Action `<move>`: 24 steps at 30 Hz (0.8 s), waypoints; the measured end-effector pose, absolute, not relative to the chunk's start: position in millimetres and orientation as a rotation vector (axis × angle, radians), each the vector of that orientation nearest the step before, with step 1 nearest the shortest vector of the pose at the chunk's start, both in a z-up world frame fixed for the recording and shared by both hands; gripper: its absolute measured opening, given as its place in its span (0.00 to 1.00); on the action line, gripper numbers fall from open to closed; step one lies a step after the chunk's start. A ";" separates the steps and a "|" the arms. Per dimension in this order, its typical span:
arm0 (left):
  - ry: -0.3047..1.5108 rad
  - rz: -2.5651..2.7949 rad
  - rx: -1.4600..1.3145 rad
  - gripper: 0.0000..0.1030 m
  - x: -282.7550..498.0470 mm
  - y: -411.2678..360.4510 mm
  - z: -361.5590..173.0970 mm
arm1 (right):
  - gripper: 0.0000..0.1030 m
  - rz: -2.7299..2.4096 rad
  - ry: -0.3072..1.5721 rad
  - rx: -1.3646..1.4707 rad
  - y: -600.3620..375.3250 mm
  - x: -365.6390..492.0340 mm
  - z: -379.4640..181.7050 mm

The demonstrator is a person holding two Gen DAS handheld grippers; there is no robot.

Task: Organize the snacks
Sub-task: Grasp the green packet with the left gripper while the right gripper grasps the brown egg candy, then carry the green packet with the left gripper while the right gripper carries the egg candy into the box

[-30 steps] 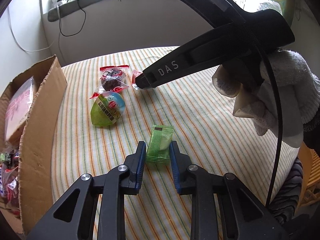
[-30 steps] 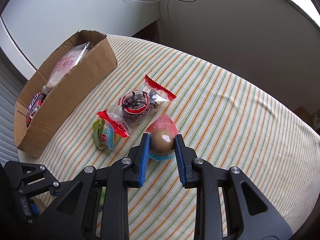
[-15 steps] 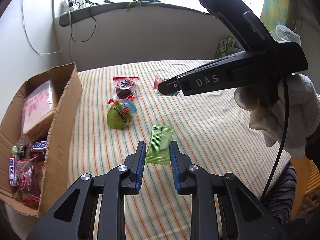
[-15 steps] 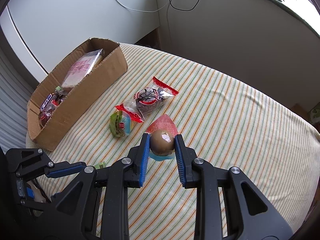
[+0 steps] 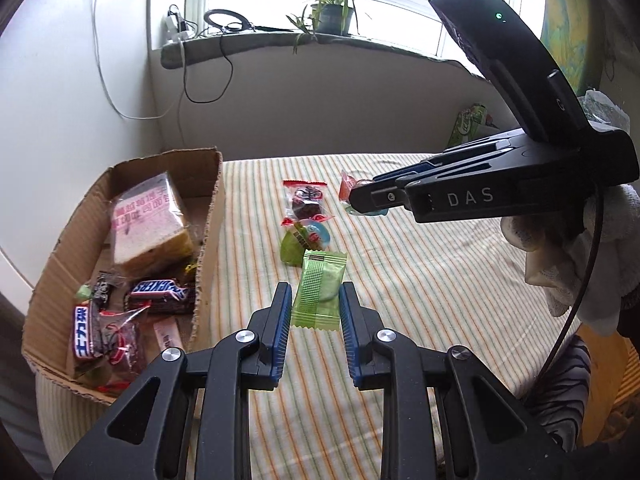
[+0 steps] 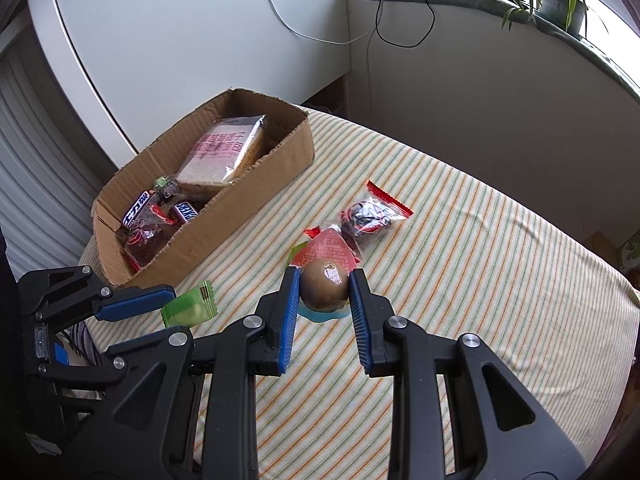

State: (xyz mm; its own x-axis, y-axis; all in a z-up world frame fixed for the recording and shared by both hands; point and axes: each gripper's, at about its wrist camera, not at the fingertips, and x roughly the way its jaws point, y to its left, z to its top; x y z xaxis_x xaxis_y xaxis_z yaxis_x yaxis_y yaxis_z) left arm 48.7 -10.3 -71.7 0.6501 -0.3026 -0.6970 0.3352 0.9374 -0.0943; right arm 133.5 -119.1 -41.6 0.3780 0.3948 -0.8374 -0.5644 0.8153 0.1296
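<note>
Green packet (image 5: 318, 292) clamped in my left gripper (image 5: 313, 307), centre frame.
My right gripper (image 6: 325, 285) pinches a brown egg pack (image 6: 324, 285); cardboard box (image 6: 256, 196) upper left.

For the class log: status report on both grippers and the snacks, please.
Left gripper shut on green packet. Right gripper shut on egg. Box open, path clear.

Green packet (image 5: 318, 292), striped tablecloth (image 5: 420, 280)
</note>
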 end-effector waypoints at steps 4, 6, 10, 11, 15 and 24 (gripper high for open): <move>0.768 -0.337 0.027 0.22 46.7 5.7 -66.8 | 0.25 0.635 1.002 -0.197 -102.2 131.2 -36.3; 0.759 -0.326 0.020 0.22 45.7 15.1 -62.4 | 0.25 0.646 0.998 -0.199 -95.2 130.7 -33.6; 0.739 -0.294 0.005 0.22 45.5 34.2 -56.7 | 0.25 0.663 0.989 -0.205 -80.2 129.6 -27.7; 0.735 -0.286 -0.001 0.22 44.5 39.1 -54.9 | 0.25 0.668 0.988 -0.205 -76.2 129.5 -26.4; 0.714 -0.246 -0.017 0.22 46.9 59.3 -50.6 | 0.25 0.687 0.985 -0.210 -59.7 128.6 -23.7; 0.691 -0.160 -0.038 0.22 55.3 101.2 -49.4 | 0.25 0.730 0.988 -0.224 -22.7 126.1 -24.1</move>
State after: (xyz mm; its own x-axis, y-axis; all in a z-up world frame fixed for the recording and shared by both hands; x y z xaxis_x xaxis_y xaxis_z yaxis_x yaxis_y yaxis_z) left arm 55.3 101.2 -49.4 0.7588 -0.1591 -0.6317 0.1340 0.9871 -0.0876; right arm 126.1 -22.7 -24.1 0.3389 0.4577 -0.8220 -0.6515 0.7445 0.1459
